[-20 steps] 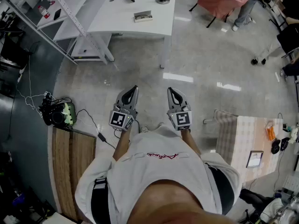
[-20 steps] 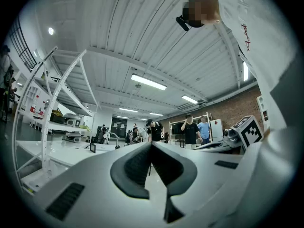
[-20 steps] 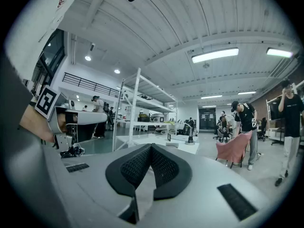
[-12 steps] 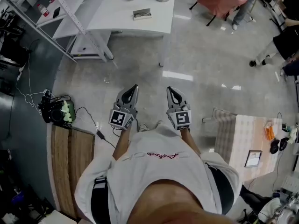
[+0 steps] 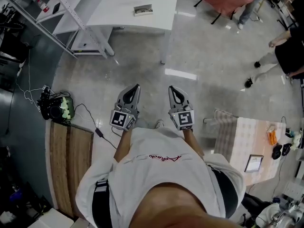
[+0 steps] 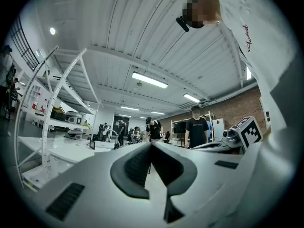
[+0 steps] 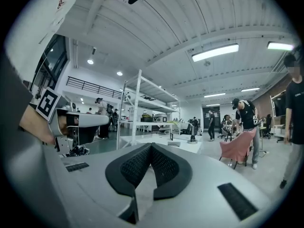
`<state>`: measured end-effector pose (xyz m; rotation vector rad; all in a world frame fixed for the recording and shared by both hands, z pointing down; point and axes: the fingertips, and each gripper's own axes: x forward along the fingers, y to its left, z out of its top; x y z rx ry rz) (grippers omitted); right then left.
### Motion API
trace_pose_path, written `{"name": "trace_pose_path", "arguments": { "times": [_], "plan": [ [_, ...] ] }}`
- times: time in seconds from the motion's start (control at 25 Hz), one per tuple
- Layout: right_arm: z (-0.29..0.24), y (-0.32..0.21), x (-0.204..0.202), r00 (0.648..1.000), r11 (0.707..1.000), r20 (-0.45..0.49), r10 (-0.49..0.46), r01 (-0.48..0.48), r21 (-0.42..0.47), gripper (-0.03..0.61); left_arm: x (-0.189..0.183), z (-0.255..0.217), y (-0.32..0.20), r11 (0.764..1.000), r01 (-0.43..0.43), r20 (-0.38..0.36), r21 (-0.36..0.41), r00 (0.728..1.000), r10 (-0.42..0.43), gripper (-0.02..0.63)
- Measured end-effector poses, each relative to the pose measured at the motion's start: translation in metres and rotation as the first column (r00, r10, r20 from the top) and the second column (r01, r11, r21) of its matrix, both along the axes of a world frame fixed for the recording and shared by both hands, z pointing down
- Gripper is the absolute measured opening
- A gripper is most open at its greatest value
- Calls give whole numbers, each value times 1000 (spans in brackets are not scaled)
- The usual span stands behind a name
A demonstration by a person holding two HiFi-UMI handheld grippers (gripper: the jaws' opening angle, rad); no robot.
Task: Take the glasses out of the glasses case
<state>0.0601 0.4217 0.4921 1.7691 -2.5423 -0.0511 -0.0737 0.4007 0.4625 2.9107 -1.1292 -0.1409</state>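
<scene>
Far ahead of both jaw tips, on the white table, sits the glasses case, too small to read its lid. The left gripper and right gripper point level, jaws pressed together on nothing. Best to walk up first, then part the jaws: one steadying the case, the other reaching inside.

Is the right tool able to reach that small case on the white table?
Probably not: the right tool, shut, is well short of the white table bearing the small case. Open floor lies between; nothing blocks it.
</scene>
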Motion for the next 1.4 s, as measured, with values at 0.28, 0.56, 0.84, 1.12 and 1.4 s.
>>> {"name": "trace_pose_path", "arguments": {
  "times": [0.28,0.56,0.84,1.12,1.4],
  "plan": [
    [9,-18,5,1000,999,-6,-29,29,-16,0,7,12,-15,999,19,-1,-26,1000,-19,-2],
    [15,-58,6,999,999,-15,-44,44,-21,0,11,20,-56,999,27,-9,-38,1000,-28,-2],
    [18,-129,6,998,998,-30,-53,52,-23,0,16,23,-130,999,18,-20,-34,1000,-19,-2],
    [7,-211,-6,998,998,-43,-47,46,-30,1,9,15,-206,999,0,-28,-39,1000,-1,-2],
    [-3,-287,-25,998,999,-58,-39,38,-16,1,-8,11,-282,998,-26,-60,-54,998,23,-2]
  ]
}}
